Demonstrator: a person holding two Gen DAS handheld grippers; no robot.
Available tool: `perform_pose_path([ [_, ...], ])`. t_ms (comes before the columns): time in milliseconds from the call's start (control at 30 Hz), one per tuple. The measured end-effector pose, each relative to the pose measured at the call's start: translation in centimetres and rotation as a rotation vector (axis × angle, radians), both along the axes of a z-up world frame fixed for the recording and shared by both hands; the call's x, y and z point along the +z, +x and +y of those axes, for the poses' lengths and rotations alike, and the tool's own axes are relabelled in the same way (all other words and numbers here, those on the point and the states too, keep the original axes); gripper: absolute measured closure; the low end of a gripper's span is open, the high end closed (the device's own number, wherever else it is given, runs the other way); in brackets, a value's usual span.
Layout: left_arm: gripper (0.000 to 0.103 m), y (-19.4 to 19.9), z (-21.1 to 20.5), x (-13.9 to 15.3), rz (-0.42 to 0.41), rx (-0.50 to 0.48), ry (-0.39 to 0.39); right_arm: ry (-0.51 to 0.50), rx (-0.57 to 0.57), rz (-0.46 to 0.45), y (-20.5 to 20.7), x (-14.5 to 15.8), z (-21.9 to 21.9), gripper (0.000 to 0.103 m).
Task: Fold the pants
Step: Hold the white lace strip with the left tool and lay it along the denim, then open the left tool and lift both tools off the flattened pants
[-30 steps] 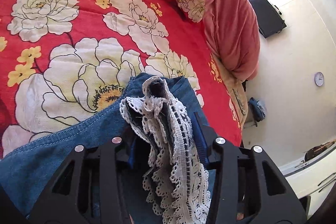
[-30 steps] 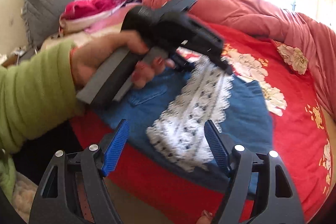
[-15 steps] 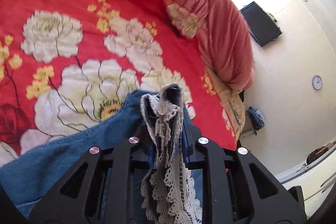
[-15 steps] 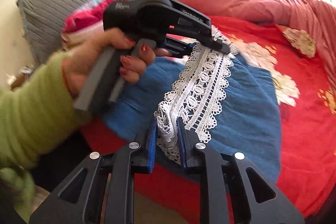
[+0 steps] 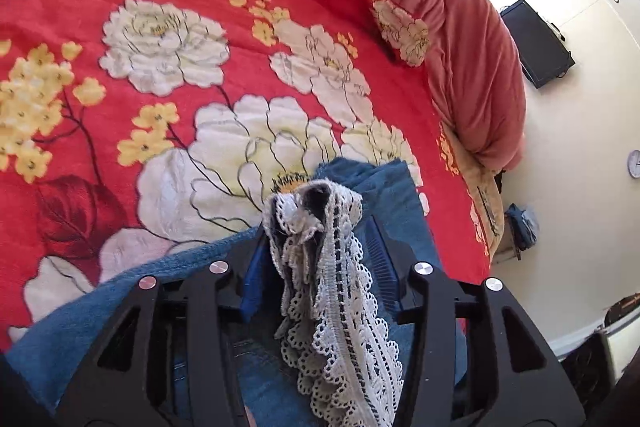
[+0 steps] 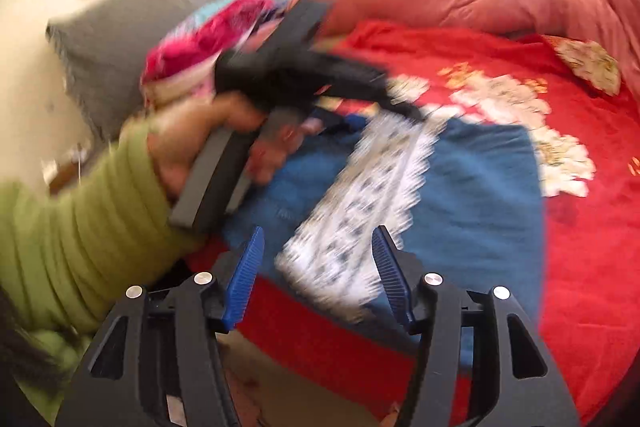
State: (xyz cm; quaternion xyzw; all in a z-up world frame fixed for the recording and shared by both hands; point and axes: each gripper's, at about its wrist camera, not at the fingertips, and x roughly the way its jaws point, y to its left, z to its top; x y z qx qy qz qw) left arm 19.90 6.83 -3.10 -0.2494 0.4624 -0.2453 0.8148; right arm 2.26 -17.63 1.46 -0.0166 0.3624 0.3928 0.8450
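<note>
Blue denim pants [image 5: 384, 183] [image 6: 480, 195] with a white lace strip [image 5: 340, 287] [image 6: 368, 187] lie on the bed. In the left wrist view my left gripper [image 5: 318, 227] has its jaws opening. The bunched lace end stands up between the blue pads [image 5: 256, 267], loose on the right side. From the right wrist view the left gripper [image 6: 404, 107] sits at the far end of the lace, held by a hand in a green sleeve [image 6: 80, 227]. My right gripper [image 6: 319, 229] is also opening, its pads apart with the near lace end lying between and just beyond them. This view is blurred.
A red floral blanket [image 5: 180, 87] covers the bed, with a rolled pink-red quilt [image 5: 460, 27] along its far side. A grey headboard cushion [image 6: 140, 15] and a pile of pink clothes [image 6: 208, 39] sit at the back left. The bed's near edge [image 6: 320, 359] is under my right gripper.
Half a second ago both grippers were pinched on the lace ends; now both sets of jaws stand apart and the lace is loose. The right view has shifted and blurred.
</note>
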Motion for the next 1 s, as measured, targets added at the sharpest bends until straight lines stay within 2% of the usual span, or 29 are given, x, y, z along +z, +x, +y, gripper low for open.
perform_pose_path([
  [100, 0.062, -0.5, 1.0, 1.4, -0.042, 0.034, 0.025, -0.028, -0.142, -0.027, 2.7, 1.0, -2.8, 0.045],
  [167, 0.062, -1.0, 1.5, 2.3, -0.077, 0.064, 0.073, -0.071, -0.238, -0.025, 5.1, 1.2, -4.4, 0.045],
  [300, 0.062, -2.7, 1.1, 3.7, -0.136, 0.090, 0.196, -0.177, -0.320, -0.040, 9.2, 1.0, -5.4, 0.045],
  [400, 0.062, -4.8, -1.4, 4.8, -0.193, 0.051, 0.274, -0.200, -0.334, -0.037, 12.0, 0.5, -5.0, 0.045],
  [500, 0.062, -6.9, -4.0, 5.0, -0.233, -0.001, 0.320, -0.220, -0.300, -0.019, 14.6, -0.4, -3.6, 0.045],
  [600, 0.062, -8.6, -6.9, 3.7, -0.233, -0.074, 0.365, -0.247, -0.243, 0.002, 15.7, -1.2, -1.6, 0.045],
  [700, 0.062, -9.7, -9.1, 1.1, -0.183, -0.126, 0.439, -0.280, -0.185, 0.024, 16.1, -2.2, 0.3, 0.046],
  [800, 0.062, -10.7, -9.6, -0.1, -0.195, -0.133, 0.486, -0.426, -0.213, 0.087, 17.4, -5.0, 0.8, 0.046],
  [833, 0.062, -11.0, -9.7, -0.1, -0.207, -0.139, 0.504, -0.405, -0.213, 0.115, 17.8, -5.5, 0.3, 0.046],
  [900, 0.061, -11.1, -9.4, 0.0, -0.203, -0.136, 0.491, -0.369, -0.224, 0.134, 18.0, -5.7, -0.3, 0.046],
  [967, 0.061, -11.0, -8.9, -0.1, -0.199, -0.134, 0.467, -0.375, -0.232, 0.124, 17.9, -5.7, -0.5, 0.044],
  [1000, 0.061, -11.0, -8.7, -0.2, -0.198, -0.133, 0.458, -0.379, -0.239, 0.117, 17.9, -5.7, -0.6, 0.033],
])
